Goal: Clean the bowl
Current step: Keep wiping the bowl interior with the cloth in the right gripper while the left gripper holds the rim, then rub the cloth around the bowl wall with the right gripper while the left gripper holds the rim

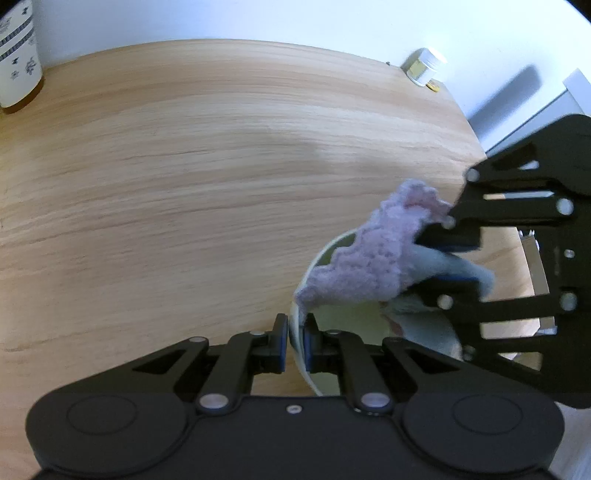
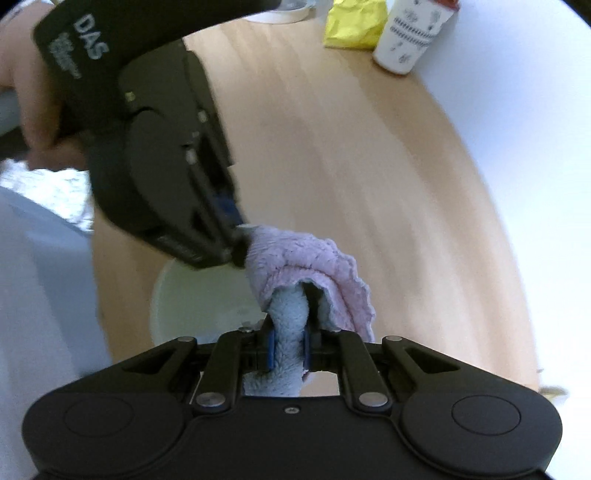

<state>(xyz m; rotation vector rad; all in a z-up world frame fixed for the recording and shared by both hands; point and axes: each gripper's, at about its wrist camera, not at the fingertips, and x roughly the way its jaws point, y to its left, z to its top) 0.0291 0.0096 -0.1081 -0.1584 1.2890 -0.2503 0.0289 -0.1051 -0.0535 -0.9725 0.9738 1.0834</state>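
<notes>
A pale greenish-white bowl [image 1: 343, 317] stands on the wooden table [image 1: 207, 184] near its right edge. My left gripper [image 1: 294, 332] is shut on the bowl's near rim, one pad outside and one inside. A fluffy cloth [image 1: 365, 266], lilac on one side and pale blue on the other, hangs over the bowl's opening. My right gripper [image 1: 436, 264] comes in from the right and is shut on it. In the right wrist view the right gripper [image 2: 288, 347] pinches the blue fold of the cloth [image 2: 310, 266] above the bowl [image 2: 192, 299]. The left gripper [image 2: 236, 251] reaches down from the upper left.
A patterned white cup [image 1: 18, 55] stands at the table's far left corner, also seen as the cup [image 2: 410, 37] beside a yellow bag [image 2: 354, 26]. A small white-lidded jar [image 1: 424, 68] sits at the far right edge. A hand [image 2: 29, 92] holds the left gripper.
</notes>
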